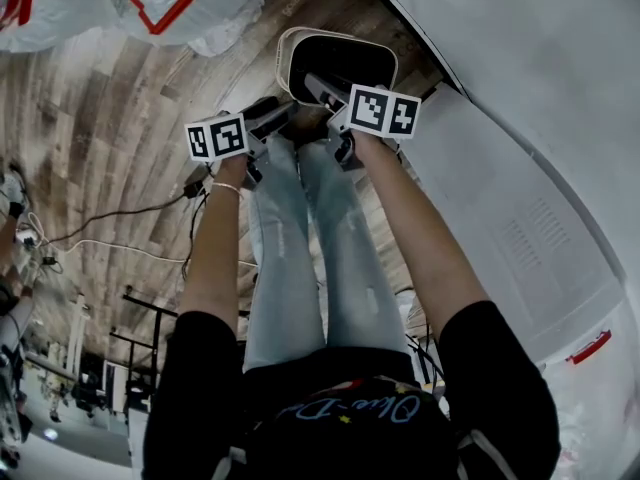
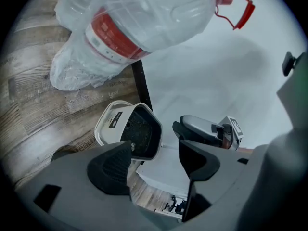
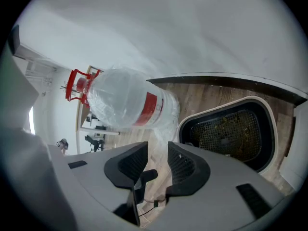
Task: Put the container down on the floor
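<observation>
Container (image 1: pixel 287 58) down on the plank floor (image 1: pixel 100 118), open mouth showing black mesh inside. Well left of container: large clear water bottle (image 2: pixel 139 18), red label, red cap handle, bagged in thin plastic. Just left of container: left gripper (image 2: pixel 154 155), jaws spread wide, nothing between them, clear of the rim. At container's near rim: right gripper (image 3: pixel 158 153), jaws a narrow gap apart, empty, beside container rather than around it. Right of container: white wall (image 1: pixel 520 48).
</observation>
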